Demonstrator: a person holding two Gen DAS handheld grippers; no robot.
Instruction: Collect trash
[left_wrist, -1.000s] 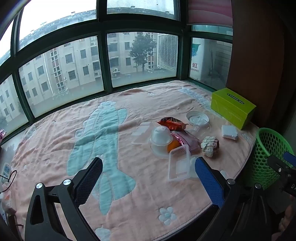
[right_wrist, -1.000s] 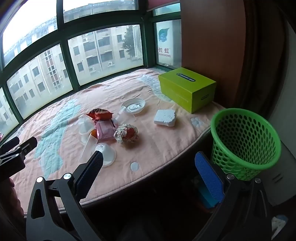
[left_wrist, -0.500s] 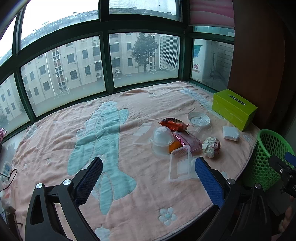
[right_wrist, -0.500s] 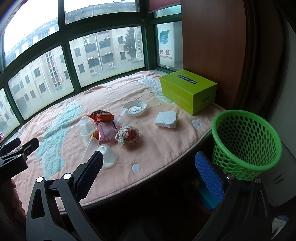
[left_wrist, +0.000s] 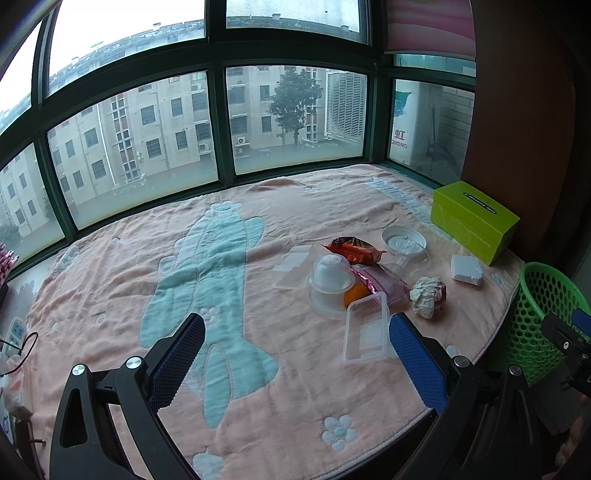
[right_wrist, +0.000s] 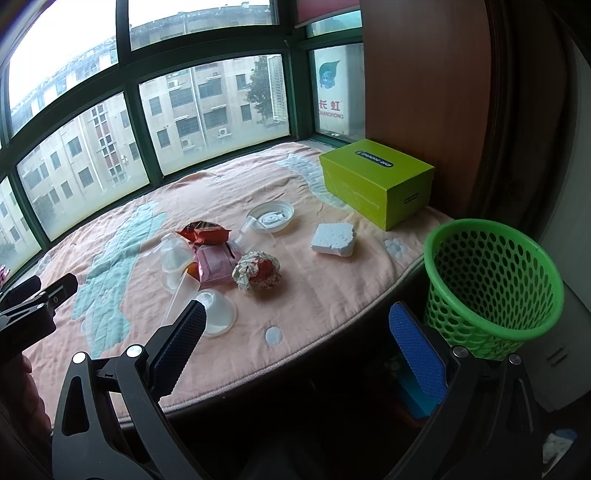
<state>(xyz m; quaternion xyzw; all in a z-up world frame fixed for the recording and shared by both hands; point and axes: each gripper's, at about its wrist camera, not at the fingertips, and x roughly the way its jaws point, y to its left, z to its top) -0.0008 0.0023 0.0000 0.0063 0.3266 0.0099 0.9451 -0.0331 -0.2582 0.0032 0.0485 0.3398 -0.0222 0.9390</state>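
Trash lies in a cluster on the pink blanket: a crumpled paper ball (right_wrist: 256, 271) (left_wrist: 427, 297), an orange snack wrapper (right_wrist: 205, 232) (left_wrist: 352, 249), a pink packet (right_wrist: 216, 264), clear plastic cups (left_wrist: 330, 277) (right_wrist: 218, 312), a clear tray (left_wrist: 365, 328), a round lid (right_wrist: 271, 217) and a white foam block (right_wrist: 333, 239) (left_wrist: 466, 269). A green mesh basket (right_wrist: 491, 288) (left_wrist: 546, 317) stands off the right edge. My left gripper (left_wrist: 295, 354) is open and empty, short of the pile. My right gripper (right_wrist: 295, 349) is open and empty over the front edge.
A lime green box (right_wrist: 376, 182) (left_wrist: 474, 221) sits at the back right against a brown panel. Windows run along the far side. The blanket (left_wrist: 221, 266) with a teal figure covers the platform. A remote and cable (left_wrist: 14, 334) lie at the far left.
Both grippers have moved slightly closer to the trash pile, which sits a little larger in both views. Nothing on the blanket has moved.
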